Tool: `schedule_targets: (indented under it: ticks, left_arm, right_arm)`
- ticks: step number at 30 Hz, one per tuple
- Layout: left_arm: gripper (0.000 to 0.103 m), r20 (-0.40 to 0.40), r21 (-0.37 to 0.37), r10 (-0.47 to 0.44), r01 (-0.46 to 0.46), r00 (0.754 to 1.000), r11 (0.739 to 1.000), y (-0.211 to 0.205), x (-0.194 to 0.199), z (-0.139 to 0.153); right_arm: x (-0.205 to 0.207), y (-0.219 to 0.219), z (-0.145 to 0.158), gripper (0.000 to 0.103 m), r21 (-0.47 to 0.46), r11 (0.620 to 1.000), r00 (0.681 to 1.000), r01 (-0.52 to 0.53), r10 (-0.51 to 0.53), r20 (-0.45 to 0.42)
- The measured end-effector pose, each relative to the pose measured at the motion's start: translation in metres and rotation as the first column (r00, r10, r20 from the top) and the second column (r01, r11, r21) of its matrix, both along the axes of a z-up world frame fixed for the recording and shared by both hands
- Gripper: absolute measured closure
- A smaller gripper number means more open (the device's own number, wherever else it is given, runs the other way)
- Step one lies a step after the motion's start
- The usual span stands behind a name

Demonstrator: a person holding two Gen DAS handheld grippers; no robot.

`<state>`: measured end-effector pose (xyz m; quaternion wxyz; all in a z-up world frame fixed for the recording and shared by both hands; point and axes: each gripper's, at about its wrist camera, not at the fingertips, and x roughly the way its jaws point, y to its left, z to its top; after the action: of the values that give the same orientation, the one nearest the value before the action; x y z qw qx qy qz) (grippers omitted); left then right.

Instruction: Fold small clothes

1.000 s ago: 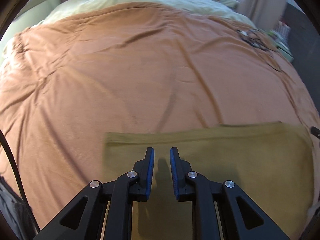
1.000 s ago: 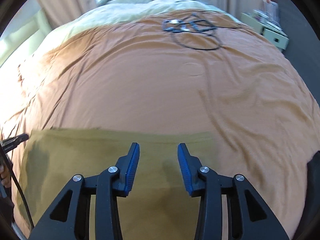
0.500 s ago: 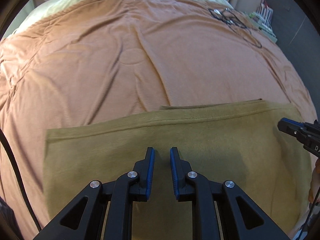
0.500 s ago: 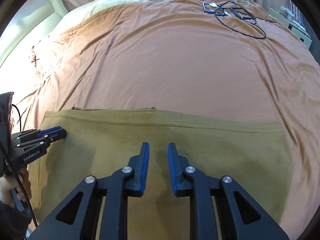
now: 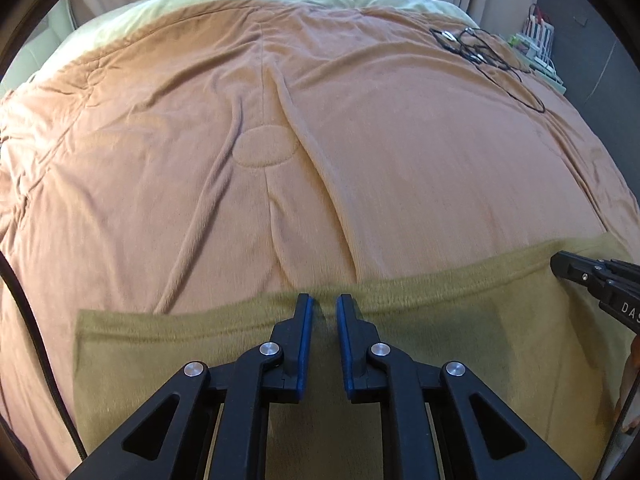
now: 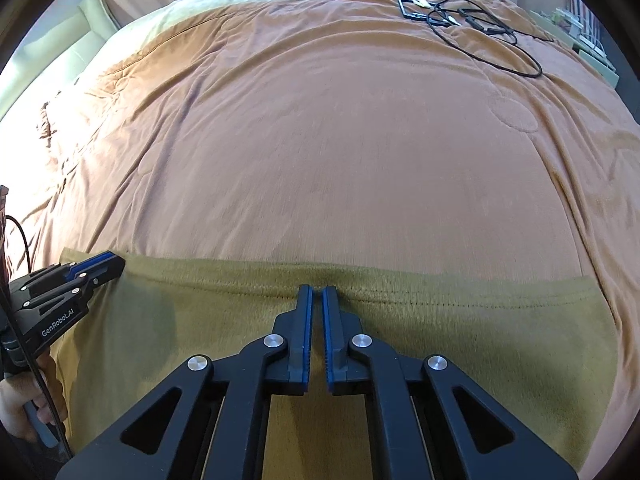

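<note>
1. An orange bedspread [image 5: 360, 152] fills the upper and middle frame of both views.
2. An olive garment [image 6: 460, 332] lies flat across the lower frame, its stitched hem uppermost.
3. The right gripper [image 6: 317, 292] has its jaws drawn almost together at that hem; whether cloth is pinched, I cannot tell.
4. The left gripper [image 5: 322, 302] sits at the hem with a narrow gap, jaws closing, cloth between them.
5. Black cables [image 6: 480, 24] lie at upper right.

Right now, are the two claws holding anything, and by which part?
Both close at the far hemmed edge of the olive garment: the right claw pinches its stitched hem, the left claw further left. Whether the left grips cannot be told.
</note>
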<state>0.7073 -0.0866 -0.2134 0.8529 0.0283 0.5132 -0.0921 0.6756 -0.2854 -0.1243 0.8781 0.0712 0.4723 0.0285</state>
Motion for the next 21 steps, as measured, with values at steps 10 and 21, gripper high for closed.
schedule_targets:
  ticks: [10, 21]
  left_arm:
    - [0.089, 0.006, -0.007, 0.005, -0.005, 1.000, 1.000, 0.018, -0.013, 0.024]
    - [0.089, -0.059, 0.074, 0.137, -0.132, 0.989, 0.988, 0.101, -0.045, 0.022]
  right_arm:
    - [-0.027, -0.024, 0.025, 0.100, 0.004, 1.000, 1.000, 0.000, 0.000, 0.012]
    - [-0.065, -0.078, 0.028, 0.100, -0.100, 0.988, 0.989, 0.119, -0.126, -0.072]
